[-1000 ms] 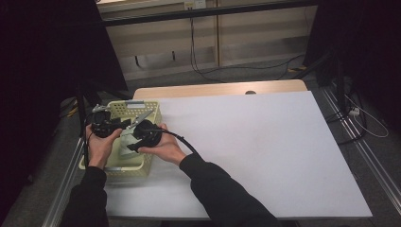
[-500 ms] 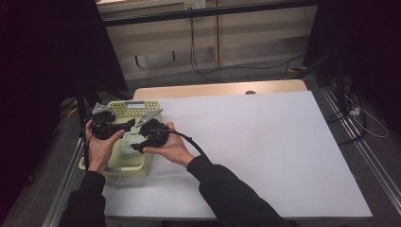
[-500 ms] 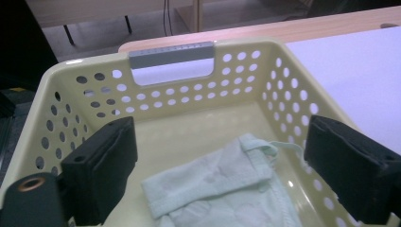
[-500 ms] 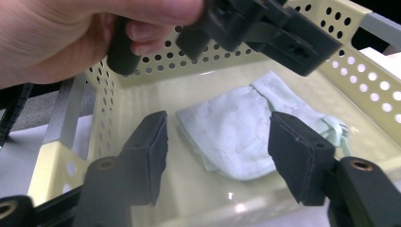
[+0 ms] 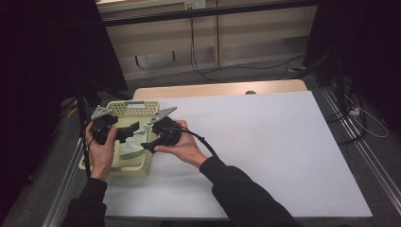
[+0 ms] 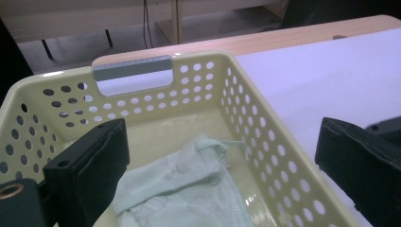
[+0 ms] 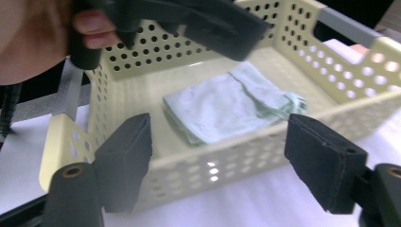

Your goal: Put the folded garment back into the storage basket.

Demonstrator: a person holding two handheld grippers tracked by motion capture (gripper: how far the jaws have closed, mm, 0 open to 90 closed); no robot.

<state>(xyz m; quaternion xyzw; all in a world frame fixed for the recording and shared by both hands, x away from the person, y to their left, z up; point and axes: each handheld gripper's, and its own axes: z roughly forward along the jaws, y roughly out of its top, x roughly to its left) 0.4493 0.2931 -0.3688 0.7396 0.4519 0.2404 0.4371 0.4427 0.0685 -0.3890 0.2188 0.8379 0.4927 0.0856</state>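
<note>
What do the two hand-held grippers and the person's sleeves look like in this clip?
Both the left gripper and the right gripper are black, and each carries a grey three-cornered plate on top. Their jaws are blocky, matte black pads; brass-coloured rivets show near the base in the gripper views. A black cable trails from the right gripper over the hand. The person wears long black sleeves down to the wrists.
</note>
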